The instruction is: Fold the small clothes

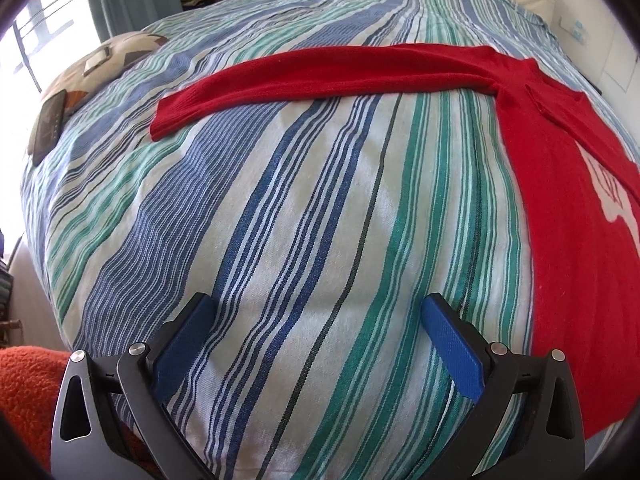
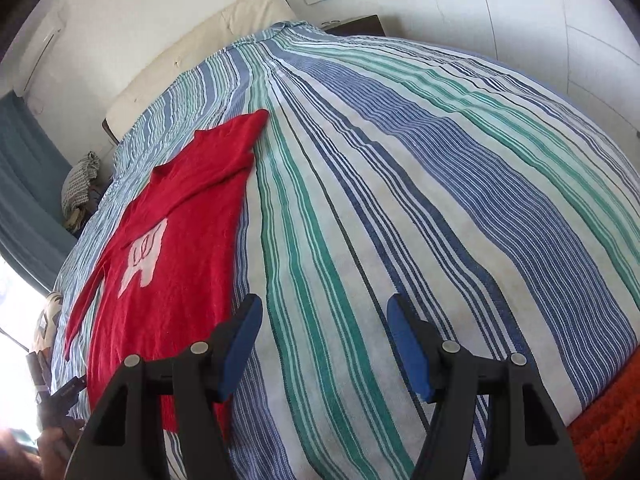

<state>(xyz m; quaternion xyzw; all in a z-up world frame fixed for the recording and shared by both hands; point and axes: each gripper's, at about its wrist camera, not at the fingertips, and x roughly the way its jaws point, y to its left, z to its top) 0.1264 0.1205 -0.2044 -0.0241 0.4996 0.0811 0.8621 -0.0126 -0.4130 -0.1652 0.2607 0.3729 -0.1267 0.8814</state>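
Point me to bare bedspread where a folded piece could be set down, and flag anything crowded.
Free: the striped bedspread right of the red sweater, out to the far edge, and the patch under the left gripper, bordered by the outstretched sleeve and the sweater body. Crowded: the corner beyond the sleeve cuff, where a patterned cushion and dark device sit.

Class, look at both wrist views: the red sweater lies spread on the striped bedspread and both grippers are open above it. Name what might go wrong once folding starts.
1. The red sweater lies directly on the loose striped bedspread; a pinch by the left gripper may catch both layers.
2. The long sleeve stretches far out, so lifting it by one end may drag or twist it.
3. The right gripper hangs beside the hem, over bare bedspread, and could close on nothing.
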